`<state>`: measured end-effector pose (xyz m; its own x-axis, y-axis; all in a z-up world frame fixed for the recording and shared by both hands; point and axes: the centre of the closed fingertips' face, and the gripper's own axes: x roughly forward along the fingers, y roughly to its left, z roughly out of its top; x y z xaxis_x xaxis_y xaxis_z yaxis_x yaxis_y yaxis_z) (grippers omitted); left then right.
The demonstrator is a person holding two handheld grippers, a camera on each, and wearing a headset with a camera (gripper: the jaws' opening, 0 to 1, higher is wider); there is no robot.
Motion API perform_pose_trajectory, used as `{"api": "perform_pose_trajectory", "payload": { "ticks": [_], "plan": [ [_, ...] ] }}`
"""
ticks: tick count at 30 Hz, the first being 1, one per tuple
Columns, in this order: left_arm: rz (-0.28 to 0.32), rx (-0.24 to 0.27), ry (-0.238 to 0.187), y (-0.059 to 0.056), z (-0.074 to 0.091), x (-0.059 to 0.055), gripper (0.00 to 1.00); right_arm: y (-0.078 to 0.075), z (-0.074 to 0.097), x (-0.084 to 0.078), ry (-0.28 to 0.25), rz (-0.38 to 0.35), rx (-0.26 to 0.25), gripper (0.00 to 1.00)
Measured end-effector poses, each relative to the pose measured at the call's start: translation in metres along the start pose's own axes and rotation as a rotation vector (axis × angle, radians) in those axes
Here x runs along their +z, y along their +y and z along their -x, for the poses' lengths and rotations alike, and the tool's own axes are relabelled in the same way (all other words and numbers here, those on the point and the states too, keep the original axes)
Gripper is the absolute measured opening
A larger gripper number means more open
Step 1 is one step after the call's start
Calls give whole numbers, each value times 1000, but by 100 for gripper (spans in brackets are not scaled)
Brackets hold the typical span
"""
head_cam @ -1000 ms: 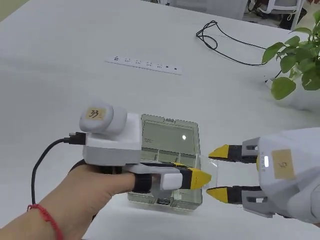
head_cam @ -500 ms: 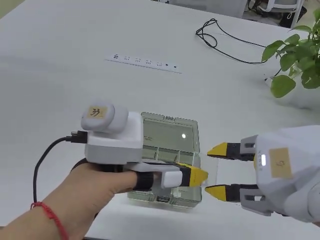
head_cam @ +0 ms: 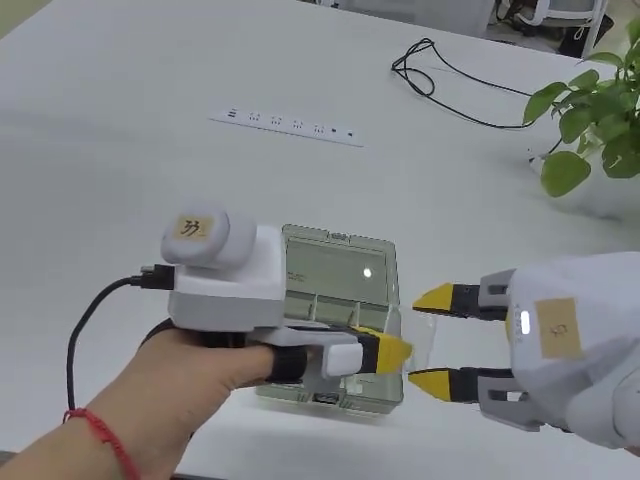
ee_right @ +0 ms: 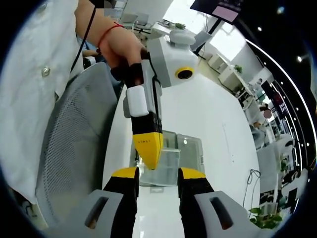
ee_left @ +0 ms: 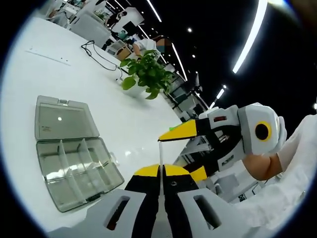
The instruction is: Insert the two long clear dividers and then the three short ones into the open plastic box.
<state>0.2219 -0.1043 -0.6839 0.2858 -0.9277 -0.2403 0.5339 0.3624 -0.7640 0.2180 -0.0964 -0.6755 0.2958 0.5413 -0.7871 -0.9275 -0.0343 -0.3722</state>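
The open clear plastic box (head_cam: pixel 338 268) lies on the white table, its lid flat behind the base, and several dividers stand in the base (ee_left: pixel 74 166). My left gripper (head_cam: pixel 395 350) hovers over the box's right front corner, shut on a thin clear divider (ee_left: pixel 160 152) that sticks out past its yellow tips. My right gripper (head_cam: pixel 428 338) faces it from the right and is open, with one yellow jaw on each side of the divider (ee_right: pixel 168 159) and not touching it. The box shows beyond the left gripper's tip in the right gripper view.
A white power strip (head_cam: pixel 288 129) lies far back on the table. A black cable (head_cam: pixel 440 85) loops at the back right, beside a green plant (head_cam: pixel 590 110). A grey mesh chair (ee_right: pixel 69 148) stands off the table's near edge.
My right gripper has edged a little to the left, closer to the left gripper's tip and the divider. The left gripper and the box have stayed put.
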Motion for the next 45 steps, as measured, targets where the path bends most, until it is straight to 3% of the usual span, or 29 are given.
{"api": "perform_pose_trajectory", "payload": {
  "ticks": [4, 8, 12, 19, 26, 28, 32, 45],
  "plan": [
    [-28, -5, -6, 0, 2, 1, 0, -5, 6, 2, -16, -21, 2, 33],
    [-112, -28, -5, -5, 4, 1, 0, -9, 13, 7, -68, -85, 45, 33],
    [-271, -53, 0, -11, 8, 0, 0, -10, 22, 16, -124, -134, 127, 31],
    [-471, -99, 10, -20, 14, -1, 0, -11, 33, 29, -195, -186, 284, 24],
    [-651, -139, 27, -28, 17, -6, 0, -8, 33, 32, -192, -194, 380, 15],
    [-650, -148, 25, -31, 18, -6, 0, 1, 35, 36, -204, -216, 449, 15],
    [-665, -170, 5, -37, 20, -3, 0, 7, 35, 38, -205, -212, 495, 10],
    [-674, -191, -23, -44, 24, -1, 0, 19, 32, 39, -203, -230, 568, 6]
  ]
}}
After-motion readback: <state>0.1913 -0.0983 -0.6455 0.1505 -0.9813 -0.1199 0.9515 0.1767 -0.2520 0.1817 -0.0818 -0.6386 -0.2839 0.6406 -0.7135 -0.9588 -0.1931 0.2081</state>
